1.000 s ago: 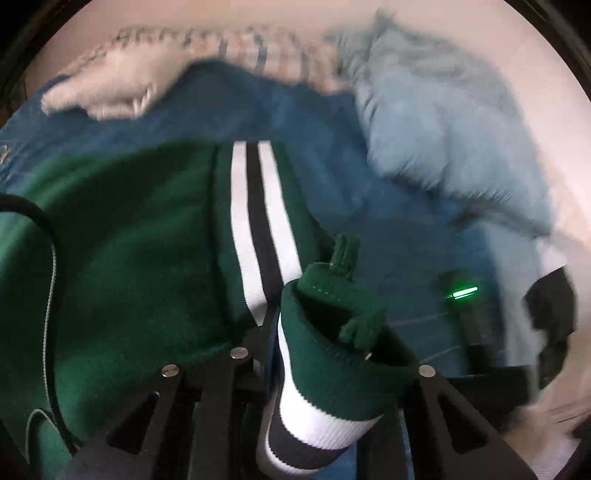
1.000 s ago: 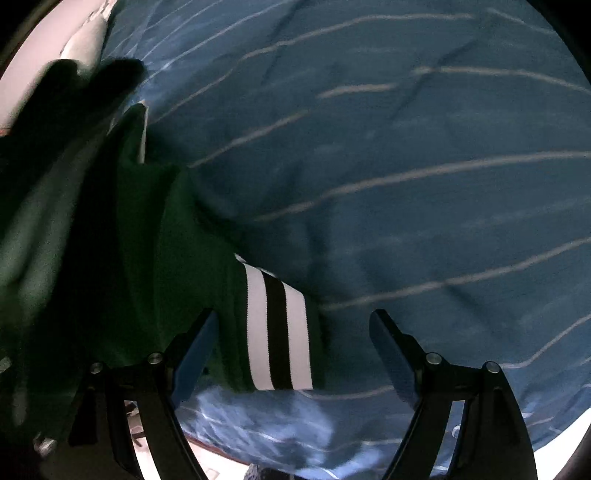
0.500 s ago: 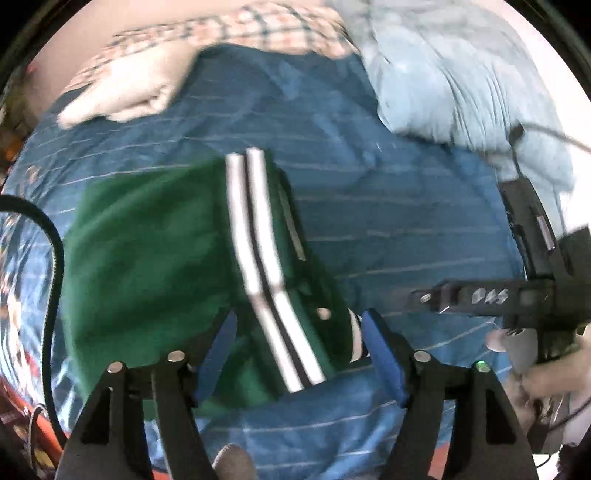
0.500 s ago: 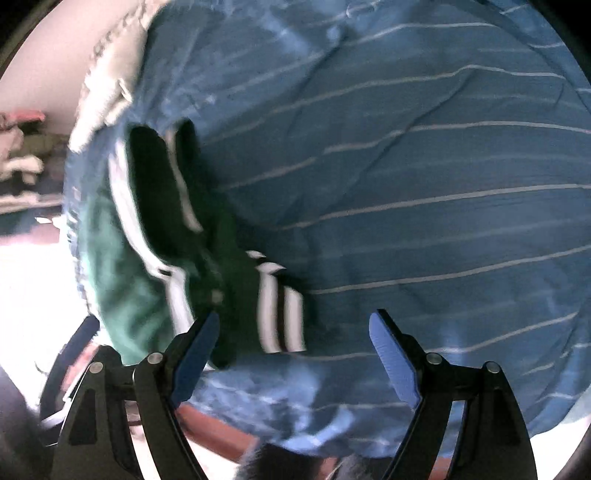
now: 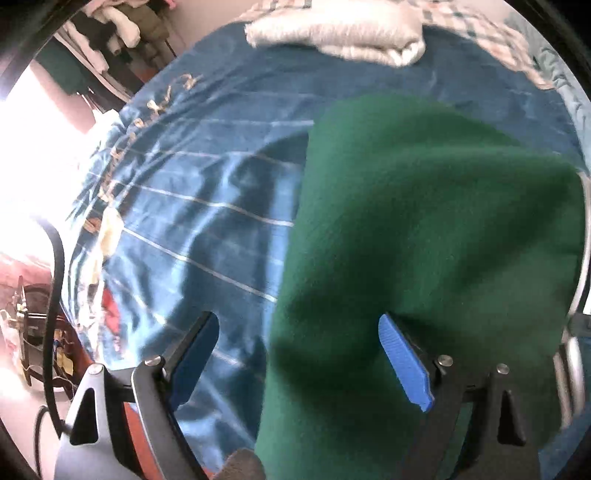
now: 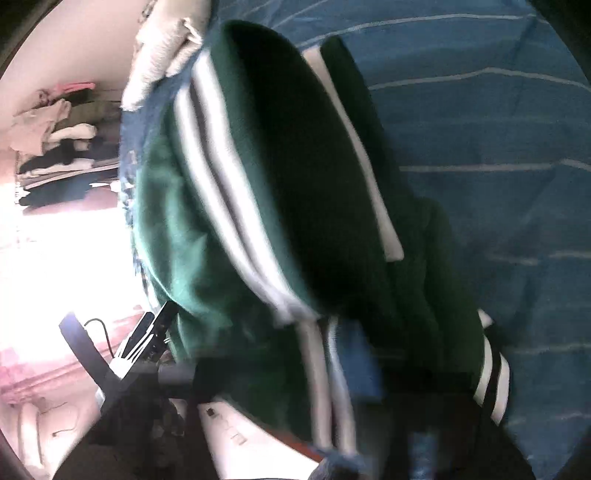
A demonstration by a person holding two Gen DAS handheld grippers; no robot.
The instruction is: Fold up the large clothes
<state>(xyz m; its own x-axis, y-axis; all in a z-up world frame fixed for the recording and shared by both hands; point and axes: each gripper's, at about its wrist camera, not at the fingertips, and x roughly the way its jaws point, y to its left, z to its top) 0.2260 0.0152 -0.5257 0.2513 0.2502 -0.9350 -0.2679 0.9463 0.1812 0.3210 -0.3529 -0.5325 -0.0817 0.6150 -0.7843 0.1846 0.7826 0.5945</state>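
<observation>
A dark green garment with white and black striped trim lies folded on a blue striped bedsheet. In the left wrist view my left gripper is open, its blue fingers wide apart over the garment's left edge, holding nothing. In the right wrist view the green garment fills the middle, its striped cuff at the lower right. My right gripper's jaws are covered by the blurred cloth, so I cannot tell their state.
A white fluffy garment and a plaid cloth lie at the far edge of the bed. The bed's left edge drops to a floor with clutter. Hanging clothes show at the left.
The left gripper let go of the striped cuff and opened, then swung left over the garment's plain side. The right gripper moved in close to the garment, which now covers its fingers.
</observation>
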